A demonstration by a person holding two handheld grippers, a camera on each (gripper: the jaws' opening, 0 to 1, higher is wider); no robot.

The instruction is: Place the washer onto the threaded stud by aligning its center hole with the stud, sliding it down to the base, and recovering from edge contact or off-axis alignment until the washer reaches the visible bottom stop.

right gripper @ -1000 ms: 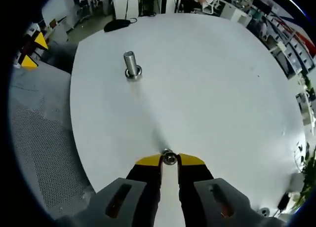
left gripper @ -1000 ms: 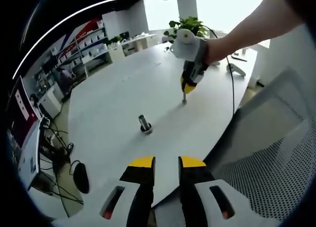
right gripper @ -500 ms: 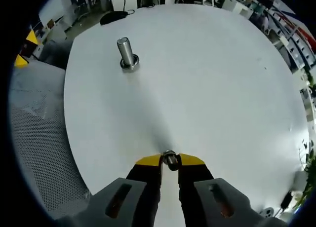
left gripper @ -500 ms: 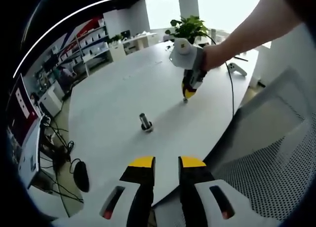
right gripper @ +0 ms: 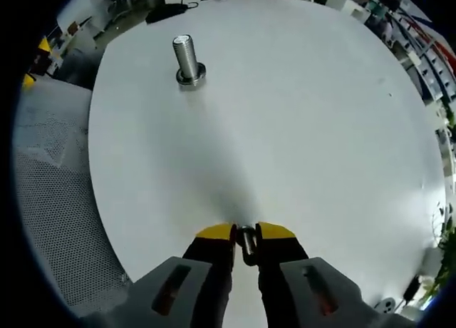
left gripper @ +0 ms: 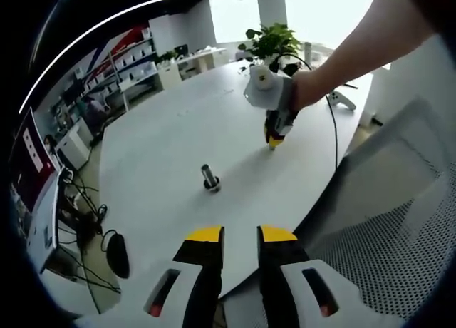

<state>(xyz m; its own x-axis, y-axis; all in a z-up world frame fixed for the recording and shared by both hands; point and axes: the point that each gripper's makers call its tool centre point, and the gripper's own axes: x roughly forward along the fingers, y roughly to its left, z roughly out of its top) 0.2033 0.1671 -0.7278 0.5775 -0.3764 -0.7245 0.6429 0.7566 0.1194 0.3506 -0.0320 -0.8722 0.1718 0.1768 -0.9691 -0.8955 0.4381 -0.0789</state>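
Pinching the washer [right gripper: 246, 237] on edge between the nearly closed tips of the right gripper [right gripper: 246, 232], well apart from the threaded stud [right gripper: 187, 57] standing upright ahead, nearer the table [right gripper: 299, 114] edge. Left gripper [left gripper: 240, 234] idling, slightly parted, holding nothing.

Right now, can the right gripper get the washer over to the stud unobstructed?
Probably yes. The right gripper holds the washer between its fingers, and bare table lies between it and the upright stud. The left gripper sits back at the table's edge.
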